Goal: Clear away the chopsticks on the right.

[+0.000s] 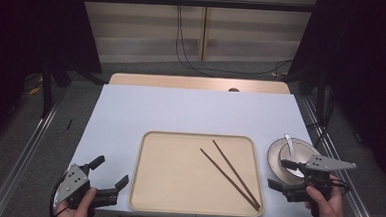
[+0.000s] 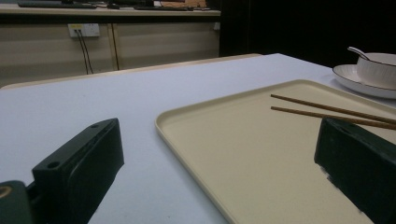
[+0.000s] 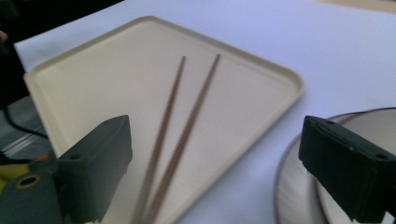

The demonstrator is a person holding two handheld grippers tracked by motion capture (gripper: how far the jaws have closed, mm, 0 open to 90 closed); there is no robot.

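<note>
chopsticks (image 3: pixel 175 140) near tips blurred, cut off at 6 o'clock edge in right gripper view; bowl (image 3: pixel 327 205) cut at 5 o'clock corner, partly behind jaw

Dark wooden chopsticks (image 1: pixel 230 173) on matt (cream plastic) tray (image 1: pixel 167 187)

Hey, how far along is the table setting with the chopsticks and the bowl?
Done: the chopsticks lie on the tray. In hand: nothing; the right hand-held gripper is open beside them, and the left hand-held gripper is open too. Likely left: the bowl with its spoon, on the plate off the tray.
</note>
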